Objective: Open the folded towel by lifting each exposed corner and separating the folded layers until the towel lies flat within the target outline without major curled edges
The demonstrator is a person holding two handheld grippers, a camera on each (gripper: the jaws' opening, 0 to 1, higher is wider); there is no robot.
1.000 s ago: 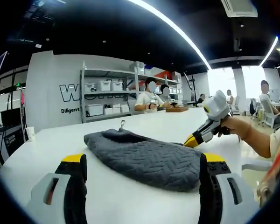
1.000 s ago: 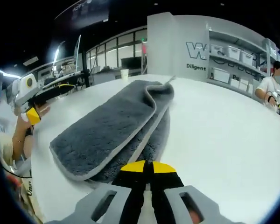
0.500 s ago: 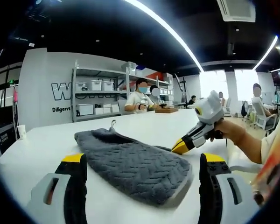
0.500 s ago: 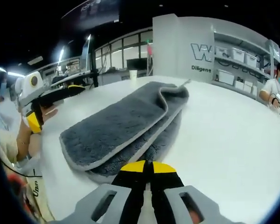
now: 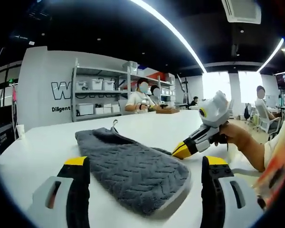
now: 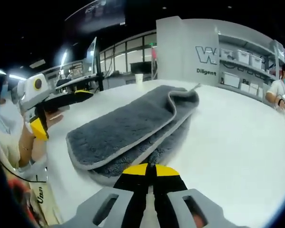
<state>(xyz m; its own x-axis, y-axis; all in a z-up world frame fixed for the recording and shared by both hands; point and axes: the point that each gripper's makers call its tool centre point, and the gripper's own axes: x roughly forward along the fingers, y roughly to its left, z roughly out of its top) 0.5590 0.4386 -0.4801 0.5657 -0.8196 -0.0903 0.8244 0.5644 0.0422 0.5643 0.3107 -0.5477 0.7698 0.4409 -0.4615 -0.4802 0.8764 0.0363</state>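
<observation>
On the white round table (image 6: 237, 142), the folded grey plush towel (image 6: 133, 128) lay at twelve o'clock of the clenched, empty right gripper (image 6: 150, 172); the left gripper (image 5: 142, 166) gaped. Pinching both layers risked dragging the towel still folded

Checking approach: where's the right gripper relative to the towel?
In the left gripper view, the right gripper sits at the towel's right edge on the white table.

Plush grey cloth towel (image 6: 133, 128)
</observation>
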